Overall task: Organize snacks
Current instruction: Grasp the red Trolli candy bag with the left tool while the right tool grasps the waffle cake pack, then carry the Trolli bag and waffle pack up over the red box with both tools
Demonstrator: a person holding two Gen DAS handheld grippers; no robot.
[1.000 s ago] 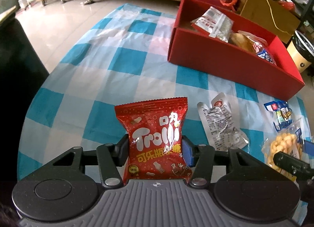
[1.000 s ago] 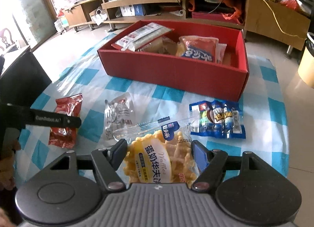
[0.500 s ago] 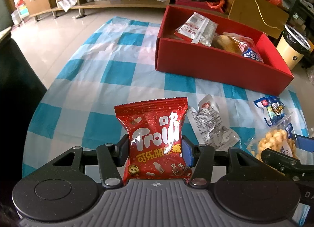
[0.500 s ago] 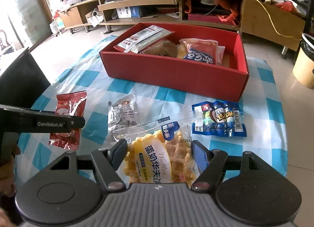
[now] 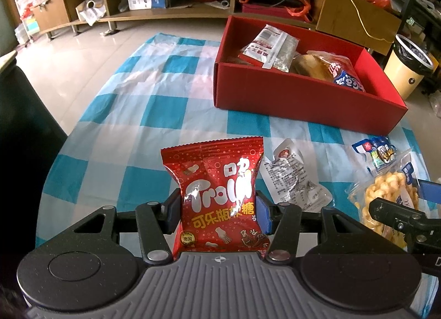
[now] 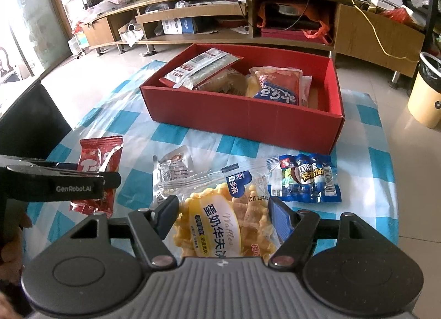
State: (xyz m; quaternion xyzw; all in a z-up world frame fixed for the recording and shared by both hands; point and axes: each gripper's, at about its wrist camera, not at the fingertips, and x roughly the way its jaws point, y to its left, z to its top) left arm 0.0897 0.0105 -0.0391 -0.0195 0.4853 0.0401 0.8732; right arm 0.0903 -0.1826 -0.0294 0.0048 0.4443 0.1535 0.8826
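Observation:
My left gripper (image 5: 217,204) is shut on a red Trolli candy bag (image 5: 212,170), which stands upright between the pads above the checked cloth. My right gripper (image 6: 223,210) is shut on a clear bag of yellow waffles (image 6: 220,225), pads pressing both sides. The same waffle bag (image 5: 386,200) shows at the right edge of the left wrist view. The Trolli bag (image 6: 99,153) shows at the left of the right wrist view. A red box (image 6: 242,118) with several snack packs inside sits at the far side of the table, ahead of both grippers.
A silver-white packet (image 6: 173,167) and a blue packet (image 6: 303,178) lie on the blue-and-white cloth (image 5: 124,140) between the grippers and the box. A black chair back (image 6: 27,118) stands at the left table edge. A cream bin (image 6: 430,98) is on the floor at right.
The left wrist view has swung slightly, so the red box now sits nearer its middle. Both bags stay gripped as before, and the right gripper has hardly moved.

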